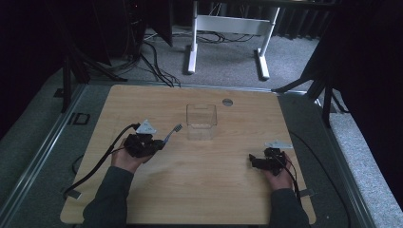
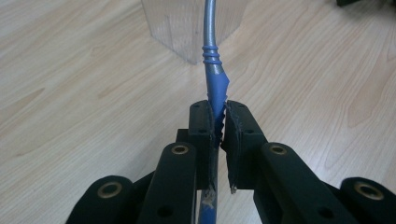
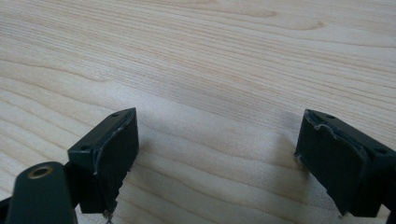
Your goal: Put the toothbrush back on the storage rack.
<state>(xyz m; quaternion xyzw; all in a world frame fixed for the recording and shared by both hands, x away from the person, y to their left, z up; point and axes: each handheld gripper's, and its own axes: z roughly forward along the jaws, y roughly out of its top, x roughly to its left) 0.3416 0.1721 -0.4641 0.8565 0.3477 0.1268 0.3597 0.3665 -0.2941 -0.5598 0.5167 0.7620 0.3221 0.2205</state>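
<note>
My left gripper (image 1: 160, 142) (image 2: 219, 119) is shut on the blue handle of a fork (image 2: 214, 79), whose metal neck and tines (image 1: 177, 128) point up and right toward a clear plastic box (image 1: 201, 121) (image 2: 187, 28) standing at the table's middle. The fork's head stops just left of the box, apart from it. My right gripper (image 1: 252, 160) (image 3: 215, 154) rests low at the right side of the table, jaws wide open with bare wood between them.
The light wooden table (image 1: 199, 190) has a small round metal grommet (image 1: 227, 101) near its far edge. Cables trail from both grippers off the table's sides. A white desk frame (image 1: 228, 28) stands on the grey floor beyond.
</note>
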